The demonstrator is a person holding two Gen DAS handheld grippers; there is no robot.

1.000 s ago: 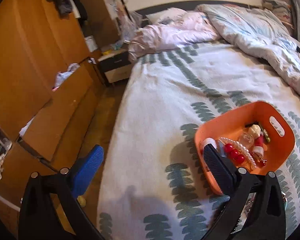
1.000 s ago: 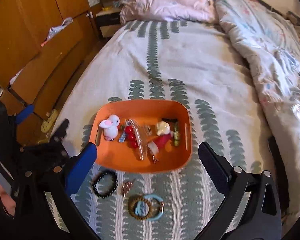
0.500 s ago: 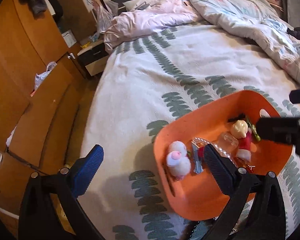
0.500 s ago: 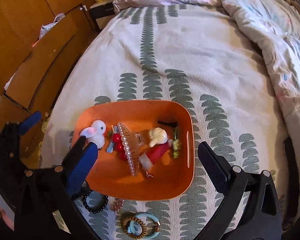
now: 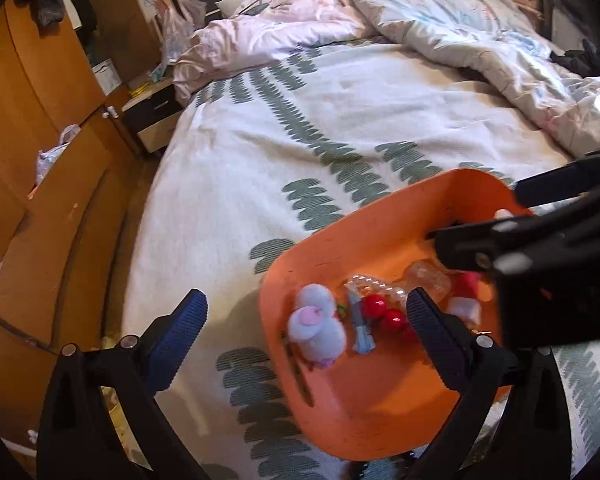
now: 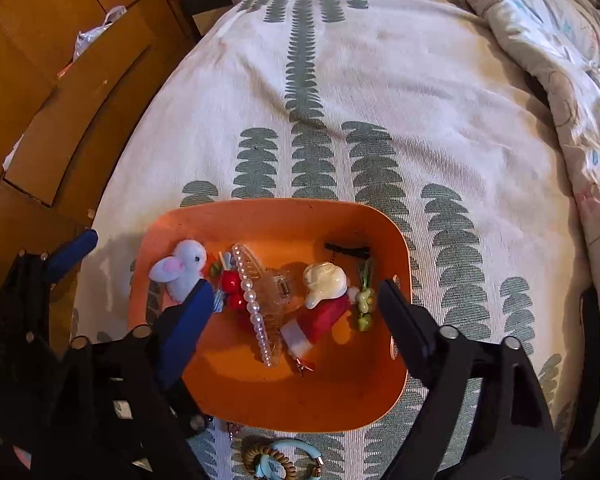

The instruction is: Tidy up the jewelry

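Shallow orange plastic tray w/ rounded corners [image 6: 268, 396] sits on the white bedspread w/ green leaf print [image 6: 380, 92], near the bed's edge. Inside: fluffy white-and-pink bunny clip [image 6: 182, 268], red bead cluster [image 6: 233, 288], clear claw clip w/ a pearl row [image 6: 256, 304], red-and-white Santa-hat piece w/ cream top [image 6: 324, 300], small green charm [image 6: 364, 304]. Right gripper [image 6: 294, 304] hangs over the tray, pointing steeply down; jaws closing, nothing pinched yet, clips lying between them. Left gripper [image 5: 306, 320] is spread wide at the tray's left end, holding nothing. Light-blue bangle & brown coil hair tie [image 6: 278, 460] lie on the bedspread just outside the tray's near rim.
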